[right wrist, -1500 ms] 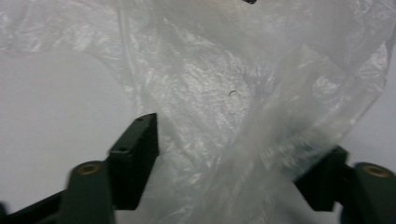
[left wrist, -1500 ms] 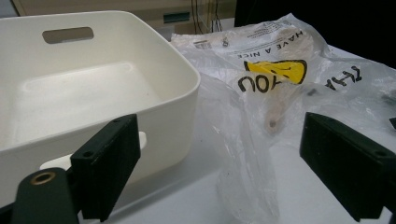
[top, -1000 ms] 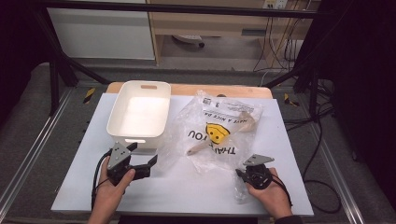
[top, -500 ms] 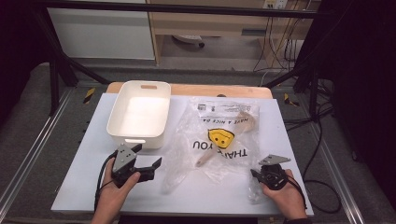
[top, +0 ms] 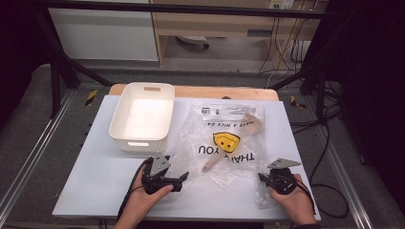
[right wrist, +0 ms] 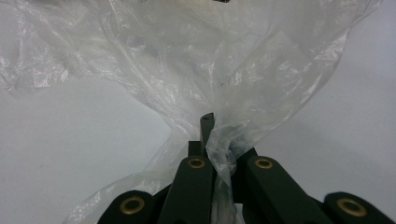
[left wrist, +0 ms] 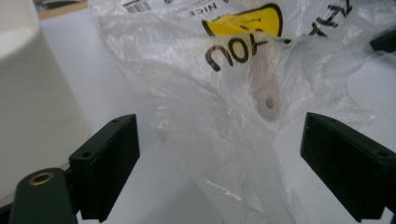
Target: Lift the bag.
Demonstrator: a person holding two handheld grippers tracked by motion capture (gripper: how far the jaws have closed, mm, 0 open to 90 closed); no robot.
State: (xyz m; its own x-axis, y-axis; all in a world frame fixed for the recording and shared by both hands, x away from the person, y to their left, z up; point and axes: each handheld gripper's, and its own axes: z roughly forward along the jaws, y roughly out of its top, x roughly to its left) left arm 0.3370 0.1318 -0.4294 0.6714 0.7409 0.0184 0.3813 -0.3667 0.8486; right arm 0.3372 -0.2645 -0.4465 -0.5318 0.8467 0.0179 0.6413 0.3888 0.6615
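— What stands at the table's far left?

— A white plastic bin [top: 142, 117], open side up, with a slot handle in its far wall.

— And the surface under it?

— A white table top [top: 95, 167], with a wooden board [top: 191, 90] along its far edge.

— Beyond that?

— Black cables [top: 286, 47] hang by a pale cabinet [top: 105, 33], and yellow-black tape [top: 90, 97] marks the frame.

Grey carpeted floor [top: 28, 119] around the white surface [top: 95, 171]. Beyond its far edge: white cabinet [top: 102, 33], wooden shelf unit [top: 215, 24], hanging cables [top: 282, 38].
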